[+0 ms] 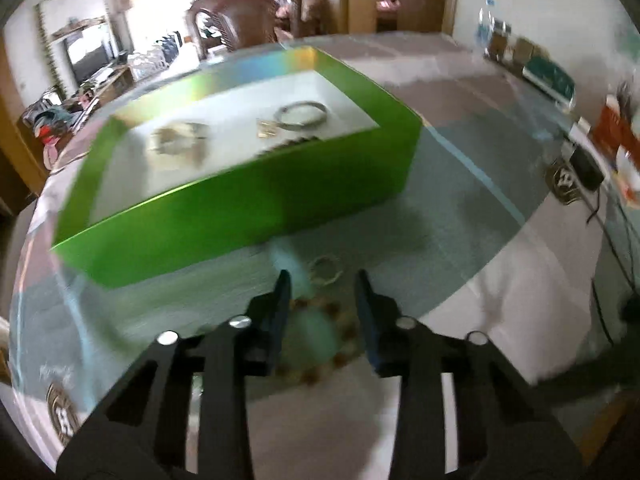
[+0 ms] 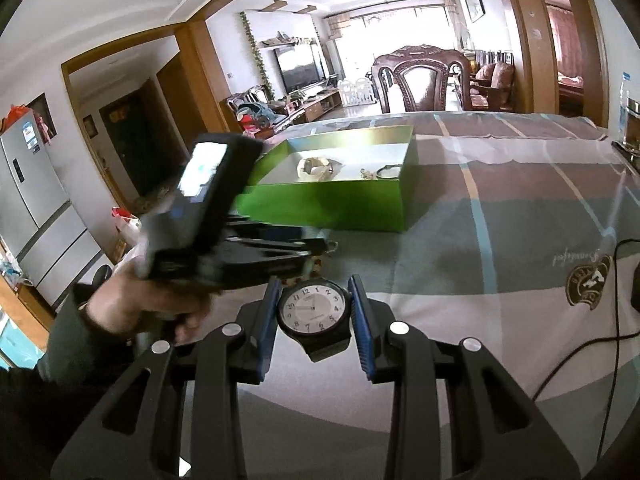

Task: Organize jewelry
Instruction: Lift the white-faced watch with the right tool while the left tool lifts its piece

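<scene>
So we've got the watch [image 2: 314,312] pinched in the right tool [image 2: 314,306], just short of the green box [image 2: 332,200] on the desk [image 2: 500,240], while the left tool [image 1: 323,280] hovers partly open, empty, over a beaded bracelet [image 1: 320,344]; next up, probably dropping the watch in.

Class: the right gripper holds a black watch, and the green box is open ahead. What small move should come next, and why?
Probably carry the black white-faced wristwatch, clamped in the right gripper, forward over the open green cardboard box; other jewelry already lies inside, and the watch hangs short of the box's near wall.
</scene>
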